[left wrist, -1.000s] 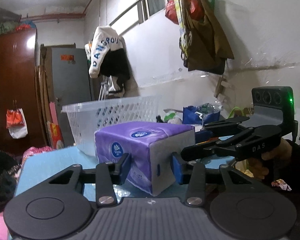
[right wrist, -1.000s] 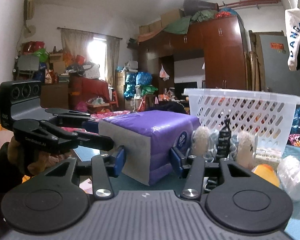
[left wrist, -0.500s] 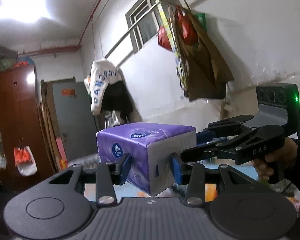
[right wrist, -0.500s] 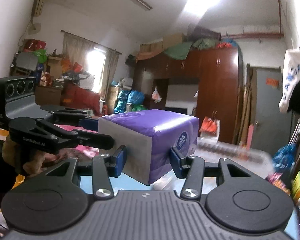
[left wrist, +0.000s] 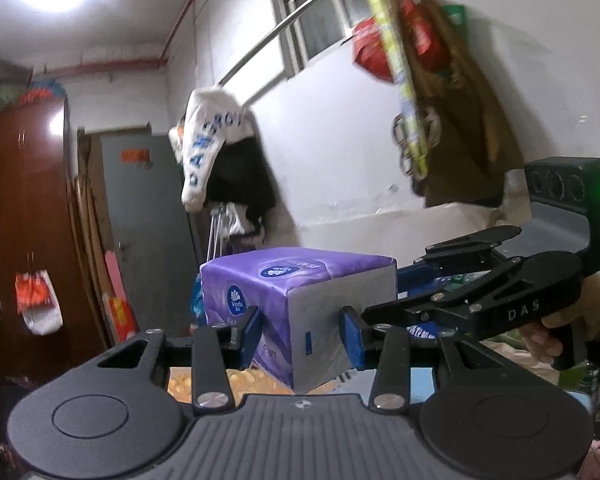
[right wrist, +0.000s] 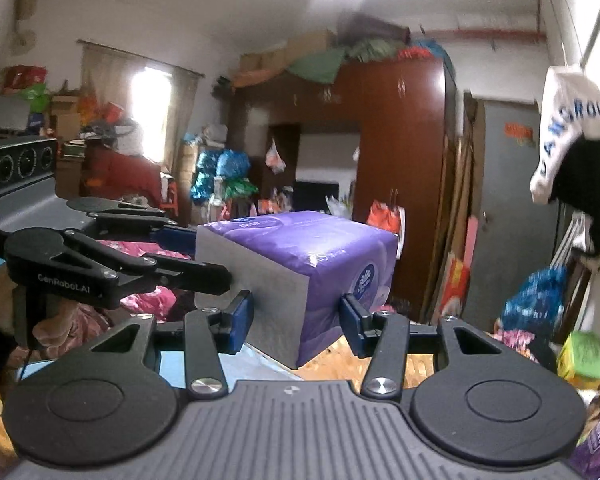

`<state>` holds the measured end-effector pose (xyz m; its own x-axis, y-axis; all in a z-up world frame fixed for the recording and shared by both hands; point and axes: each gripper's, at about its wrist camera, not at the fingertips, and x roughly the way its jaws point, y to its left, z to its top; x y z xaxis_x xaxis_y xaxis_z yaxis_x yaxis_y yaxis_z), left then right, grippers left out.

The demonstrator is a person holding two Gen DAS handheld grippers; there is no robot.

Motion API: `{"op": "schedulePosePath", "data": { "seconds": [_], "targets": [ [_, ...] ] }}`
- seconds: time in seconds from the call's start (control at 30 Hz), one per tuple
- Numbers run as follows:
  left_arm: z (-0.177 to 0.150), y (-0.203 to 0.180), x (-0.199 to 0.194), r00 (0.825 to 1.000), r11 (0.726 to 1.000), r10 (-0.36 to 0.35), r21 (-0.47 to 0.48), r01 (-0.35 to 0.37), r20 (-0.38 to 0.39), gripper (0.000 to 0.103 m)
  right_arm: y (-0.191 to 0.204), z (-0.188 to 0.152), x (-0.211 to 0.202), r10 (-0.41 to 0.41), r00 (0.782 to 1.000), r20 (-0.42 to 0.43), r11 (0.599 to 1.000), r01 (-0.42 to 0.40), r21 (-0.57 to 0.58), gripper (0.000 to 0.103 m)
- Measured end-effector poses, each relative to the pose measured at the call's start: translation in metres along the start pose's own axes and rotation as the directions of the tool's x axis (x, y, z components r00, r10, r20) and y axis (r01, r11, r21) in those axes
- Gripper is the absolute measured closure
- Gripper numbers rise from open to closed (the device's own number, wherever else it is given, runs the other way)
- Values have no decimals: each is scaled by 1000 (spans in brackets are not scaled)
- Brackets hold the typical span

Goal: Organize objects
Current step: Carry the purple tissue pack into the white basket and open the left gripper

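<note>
A purple tissue pack (left wrist: 300, 276) with a grey end face hangs in the air, gripped from two corners. My left gripper (left wrist: 300, 332) is shut on one lower corner, its blue pads pressing the purple side and the grey end. My right gripper (right wrist: 296, 320) is shut on the neighbouring corner of the same pack (right wrist: 320, 240). Each view also shows the other tool from the side: the right gripper (left wrist: 396, 292) reaches in from the right with a hand on its grip, and the left gripper (right wrist: 200, 260) reaches in from the left.
A brown wardrobe (right wrist: 400, 168) and a grey door (left wrist: 140, 216) stand behind. Clothes (left wrist: 216, 148) and bags (left wrist: 440, 92) hang from a wall rail. Clutter fills the far room. Orange flooring (left wrist: 228, 384) and a strip of blue tabletop (right wrist: 256, 364) show below the pack.
Both grippers have risen together with the tissue pack held between them. The white basket and most of the blue table have dropped out of view below.
</note>
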<state>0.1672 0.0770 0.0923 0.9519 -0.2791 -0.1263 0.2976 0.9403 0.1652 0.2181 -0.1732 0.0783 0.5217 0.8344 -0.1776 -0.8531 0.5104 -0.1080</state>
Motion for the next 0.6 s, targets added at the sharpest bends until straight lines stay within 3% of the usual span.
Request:
{"op": "schedulePosePath", "data": {
  "seconds": [0.37,0.6],
  "targets": [
    [-12,30,56,992,997,10,-71,-19,-127,56,-20,-24,39,-31,989,-142,999,36,32,52],
    [-24,45,78,977,990,-8,-141,-23,-212,55,-23,-39,47,-30,973,-227,998,41,44,52]
  ]
}}
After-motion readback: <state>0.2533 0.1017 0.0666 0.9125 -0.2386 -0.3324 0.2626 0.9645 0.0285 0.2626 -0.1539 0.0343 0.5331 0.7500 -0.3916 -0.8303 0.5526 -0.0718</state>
